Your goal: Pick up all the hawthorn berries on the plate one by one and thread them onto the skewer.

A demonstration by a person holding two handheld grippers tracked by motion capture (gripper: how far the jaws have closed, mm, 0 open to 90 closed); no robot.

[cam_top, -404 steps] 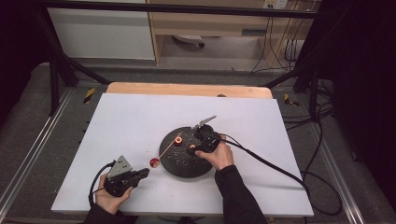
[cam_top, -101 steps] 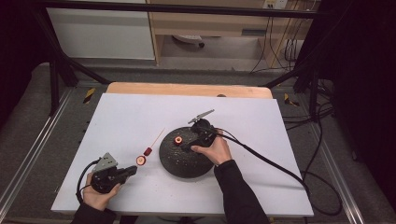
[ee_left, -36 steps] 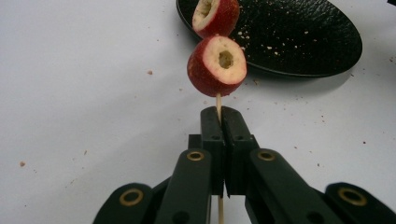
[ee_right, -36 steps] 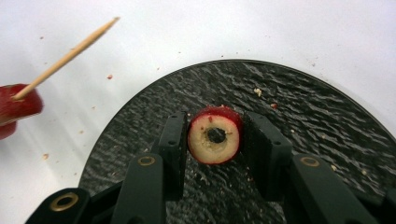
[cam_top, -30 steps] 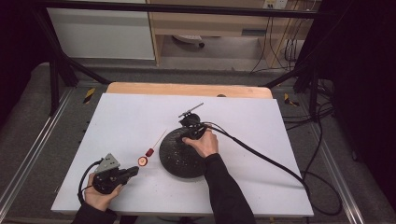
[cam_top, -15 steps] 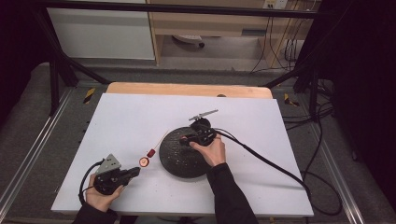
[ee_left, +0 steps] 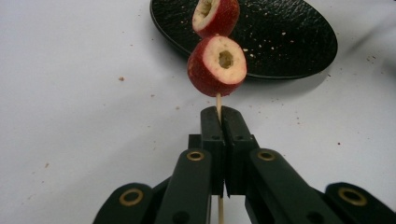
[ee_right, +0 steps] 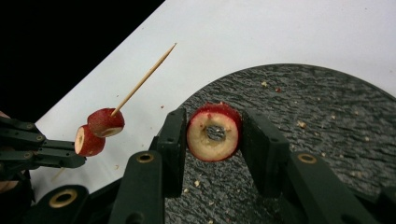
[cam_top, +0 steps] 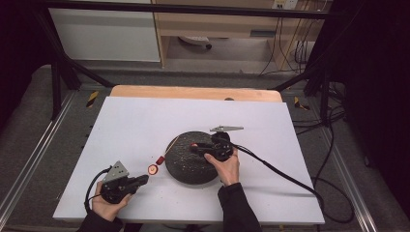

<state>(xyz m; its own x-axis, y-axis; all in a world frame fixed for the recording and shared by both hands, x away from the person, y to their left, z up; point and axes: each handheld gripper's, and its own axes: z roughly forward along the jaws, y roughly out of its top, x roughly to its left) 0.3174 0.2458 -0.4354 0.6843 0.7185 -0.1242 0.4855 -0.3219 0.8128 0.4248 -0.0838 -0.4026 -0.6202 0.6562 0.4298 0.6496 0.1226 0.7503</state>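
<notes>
Red fruit pieces are going onto a thin wooden stick (ee_right: 142, 79), one after another. Two pieces are on it already. The lower piece (ee_left: 217, 66) sits just above the left tongs (ee_left: 219, 114), and the upper piece (ee_left: 215, 15) sits a little farther up the stick. Each one has a hole in the middle where the stone was.

The left tongs are squeezed tight on the bottom of the stick and hold it tilted, so the sharp tip points up over the white table (cam_top: 145, 121), toward the black plate (cam_top: 186, 164).

The right tongs (ee_right: 214, 133) are clenched on a third piece (ee_right: 213, 132). It sits between the two black jaws, just above the plate, with its hole facing the camera on the tongs. From above, the right tongs (cam_top: 194, 148) hang over the plate, apart from the stick.

So I think the job is partly done. The third piece is picked up but not on the stick yet. It needs to go across to the sharp tip and slide down. I see crumbs on the plate, but no more fruit pieces.
</notes>
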